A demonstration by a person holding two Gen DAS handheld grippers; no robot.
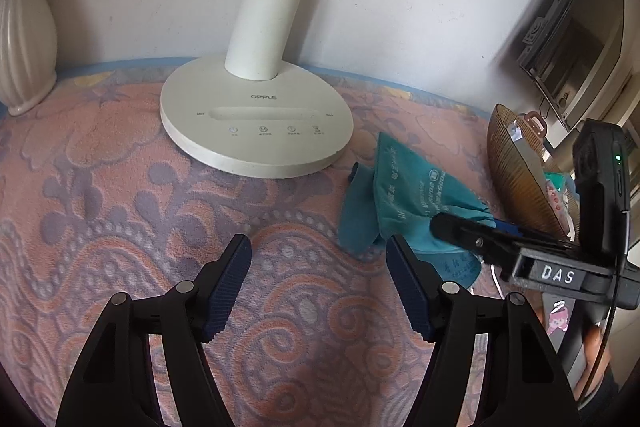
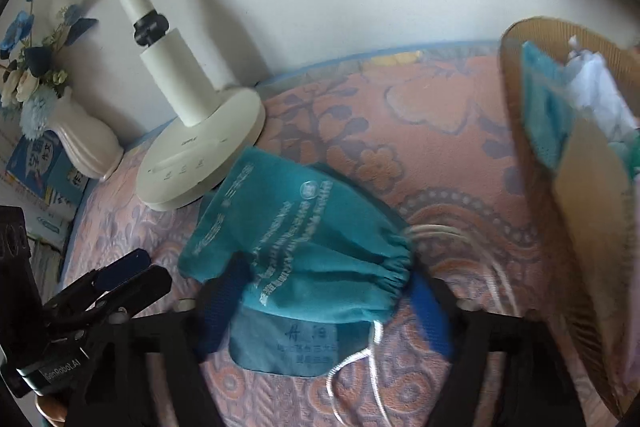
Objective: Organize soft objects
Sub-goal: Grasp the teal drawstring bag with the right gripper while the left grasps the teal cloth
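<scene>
A teal drawstring pouch (image 2: 304,239) with white print lies on the pink patterned cloth, right of the lamp base; it also shows in the left wrist view (image 1: 408,195). My right gripper (image 2: 324,315) is open, its blue-padded fingers on either side of the pouch's gathered end, with a second blue-grey cloth (image 2: 288,347) under it. In the left wrist view the right gripper (image 1: 460,227) reaches over the pouch. My left gripper (image 1: 318,267) is open and empty above bare cloth, left of the pouch. A brown ribbed bowl (image 2: 532,115) holding soft items stands at the right.
A white desk lamp (image 1: 256,123) stands behind the pouch by the wall. A white vase (image 2: 84,135) with blue flowers stands at far left, books beside it. The bowl also shows in the left wrist view (image 1: 516,171). A white cord (image 2: 472,239) trails from the pouch.
</scene>
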